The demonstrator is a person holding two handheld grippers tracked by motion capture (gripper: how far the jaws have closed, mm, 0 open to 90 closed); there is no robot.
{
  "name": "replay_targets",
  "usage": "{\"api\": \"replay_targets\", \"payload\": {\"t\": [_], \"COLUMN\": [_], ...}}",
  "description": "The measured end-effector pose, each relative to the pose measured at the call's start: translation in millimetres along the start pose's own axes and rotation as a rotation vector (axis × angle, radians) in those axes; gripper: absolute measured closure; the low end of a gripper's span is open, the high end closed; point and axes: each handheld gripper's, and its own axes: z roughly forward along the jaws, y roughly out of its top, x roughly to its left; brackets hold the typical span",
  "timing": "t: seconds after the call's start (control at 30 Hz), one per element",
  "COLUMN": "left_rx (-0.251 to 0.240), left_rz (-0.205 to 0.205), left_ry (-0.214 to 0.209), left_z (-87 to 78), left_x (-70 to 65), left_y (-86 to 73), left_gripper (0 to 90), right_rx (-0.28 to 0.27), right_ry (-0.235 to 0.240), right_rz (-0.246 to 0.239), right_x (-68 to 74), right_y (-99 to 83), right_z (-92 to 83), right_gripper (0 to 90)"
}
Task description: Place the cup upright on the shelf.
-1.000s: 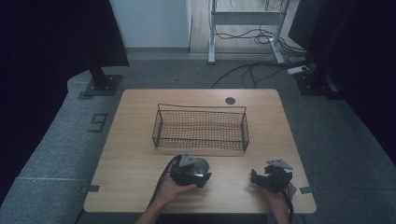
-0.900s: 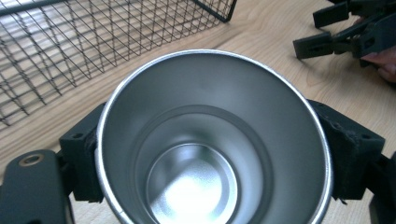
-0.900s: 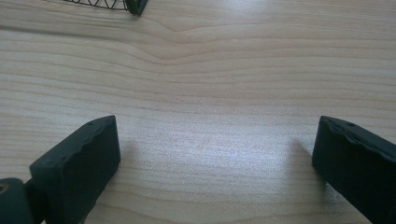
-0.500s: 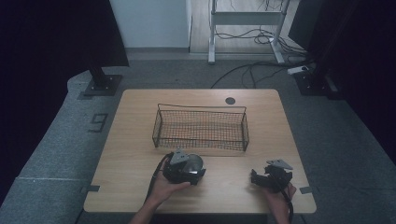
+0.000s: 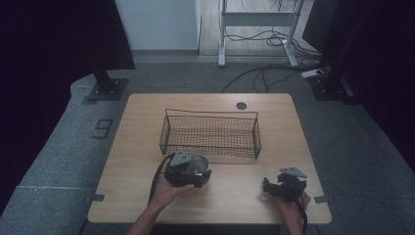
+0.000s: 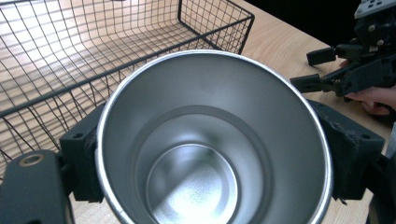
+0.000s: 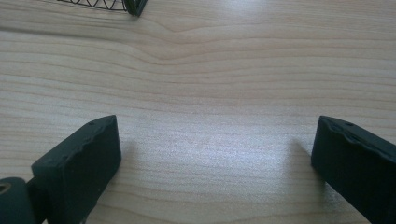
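The left gripper [image 5: 193,172] had its fingers [image 6: 84,161] clamped on the outside of a steel cup [image 6: 212,140], one on each side, holding it just in front of the wire basket [image 5: 210,132], near that basket's near wall. The right gripper [image 5: 270,186] rested low over the wooden counter [image 5: 293,127], well apart from the cup, its fingers [image 7: 79,158] spread wide with only bare wood between them.

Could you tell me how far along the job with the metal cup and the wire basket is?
Done: the left gripper has clamped the metal cup. In hand: the cup is beside the wire basket. Left: placing it inside, probably. The right gripper rests open.
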Motion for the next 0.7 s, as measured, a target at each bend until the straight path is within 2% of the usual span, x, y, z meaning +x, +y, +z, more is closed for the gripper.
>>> {"api": "replay_targets", "payload": {"t": [0.33,0.5,0.7], "left_rx": [-0.013,-0.022,-0.024], "left_rz": [0.011,-0.011,-0.008], "left_ry": [0.004,-0.021,-0.010], "left_z": [-5.2,-7.7,-10.3], "left_x": [3.6,7.5,11.3], "left_y": [12.6,16.5,21.1], "left_gripper": [14.2,14.2,14.3], "right_rx": [-0.001,-0.002,-0.002], "right_ry": [-0.002,-0.002,-0.003], "right_rz": [0.001,0.002,0.001], "right_x": [-0.1,-0.1,-0.2], "right_y": [0.0,0.0,-0.1], "right_z": [-0.1,-0.1,-0.1], "right_gripper": [1.9,2.0,2.1]}}
